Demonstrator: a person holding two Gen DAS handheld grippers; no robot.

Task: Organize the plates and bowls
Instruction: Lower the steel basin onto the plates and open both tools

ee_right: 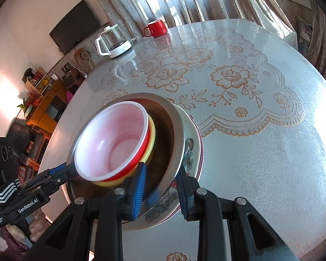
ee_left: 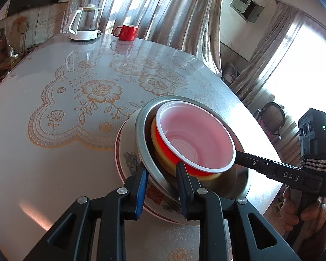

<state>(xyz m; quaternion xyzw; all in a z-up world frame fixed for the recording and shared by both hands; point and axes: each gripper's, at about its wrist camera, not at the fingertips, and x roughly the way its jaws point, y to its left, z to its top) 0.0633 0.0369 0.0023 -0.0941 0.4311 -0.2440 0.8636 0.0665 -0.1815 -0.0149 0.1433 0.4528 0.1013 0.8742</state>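
Observation:
A stack stands near the table's front edge. It is a patterned ceramic plate (ee_left: 130,163) (ee_right: 190,150), a metal bowl (ee_left: 141,130) (ee_right: 165,130), a yellow bowl (ee_left: 160,154) (ee_right: 151,139) and, on top, a red bowl (ee_left: 195,137) (ee_right: 110,139) with a white inside. My left gripper (ee_left: 160,167) (ee_right: 63,169) is shut on the metal bowl's rim, one finger inside and one outside over the plate. My right gripper (ee_right: 160,169) (ee_left: 239,154) straddles the opposite rim the same way, and its pads look slightly off the wall.
A glass kettle with a white base (ee_left: 84,24) (ee_right: 115,41) and a red mug (ee_left: 127,32) (ee_right: 156,28) stand at the table's far edge. The floral table cover (ee_left: 65,100) spreads between them and the stack. Curtains hang behind. A hand (ee_left: 304,213) holds the right gripper's handle.

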